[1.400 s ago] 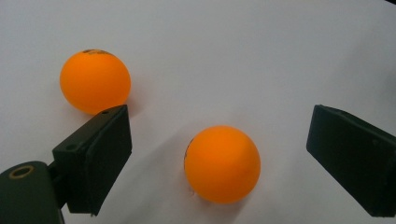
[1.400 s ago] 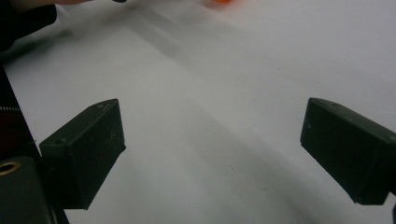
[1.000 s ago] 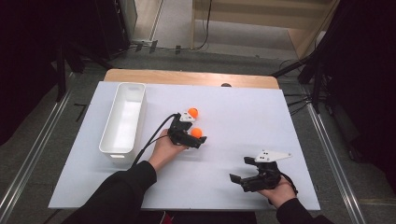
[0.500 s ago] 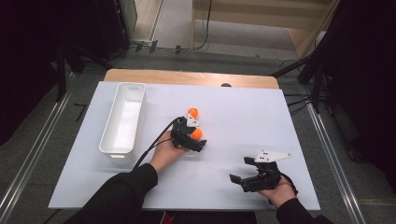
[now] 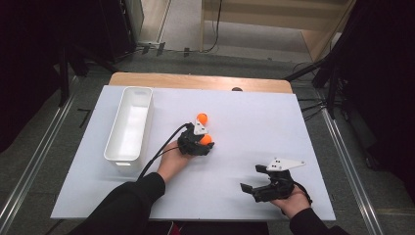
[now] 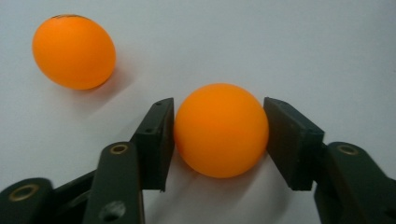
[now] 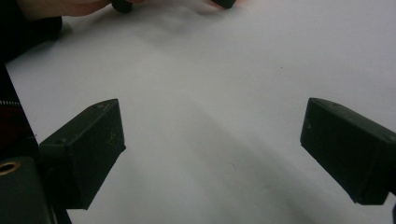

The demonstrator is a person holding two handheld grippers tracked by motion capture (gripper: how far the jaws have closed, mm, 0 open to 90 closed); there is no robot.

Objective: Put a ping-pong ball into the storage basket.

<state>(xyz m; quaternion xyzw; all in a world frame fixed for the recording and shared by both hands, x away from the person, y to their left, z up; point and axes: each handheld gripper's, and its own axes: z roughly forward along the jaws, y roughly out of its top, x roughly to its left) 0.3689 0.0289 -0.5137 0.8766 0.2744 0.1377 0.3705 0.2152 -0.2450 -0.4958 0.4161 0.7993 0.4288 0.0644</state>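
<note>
Two orange balls lie on the white table. The nearer ball sits between the black jaws of my left gripper, and both pads touch its sides while it rests on the table. In the high view this ball is at the tip of the left gripper, near the table's middle. The second ball lies free just beyond it. My right gripper rests at the front right, and its jaws are spread wide over bare table.
A long white bin stands at the left of the table, its inside bare. A black cable trails from the left gripper toward the person. A wooden strip runs along the table's far edge.
The left gripper has turned slightly and settled on the nearer ball. Both balls and the right gripper stay where they were.
</note>
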